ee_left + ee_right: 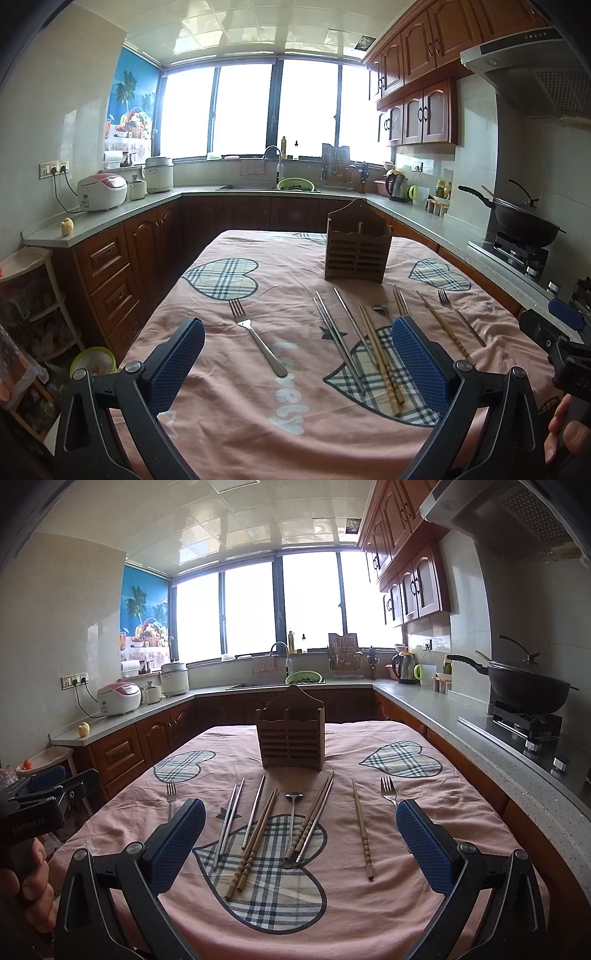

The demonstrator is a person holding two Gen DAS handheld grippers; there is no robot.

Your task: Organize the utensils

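A wooden utensil holder [357, 250] [291, 738] stands upright at the far middle of the pink-clothed table [236, 406] [369, 923]. In front of it lie metal chopsticks [340, 343] [228, 821], wooden chopsticks [380, 358] [253, 845], a spoon [293, 814], one more wooden chopstick [362, 830] and two forks [256, 338] [388, 792]. My left gripper [297, 363] is open and empty above the near table, with the left fork between its fingers. My right gripper [301, 843] is open and empty above the chopsticks.
Kitchen counters [480, 731] run around the table on three sides. A wok [524, 688] sits on the stove at right, rice cookers [101, 190] at left, a sink [295, 184] under the window. A shelf rack [29, 295] stands at lower left.
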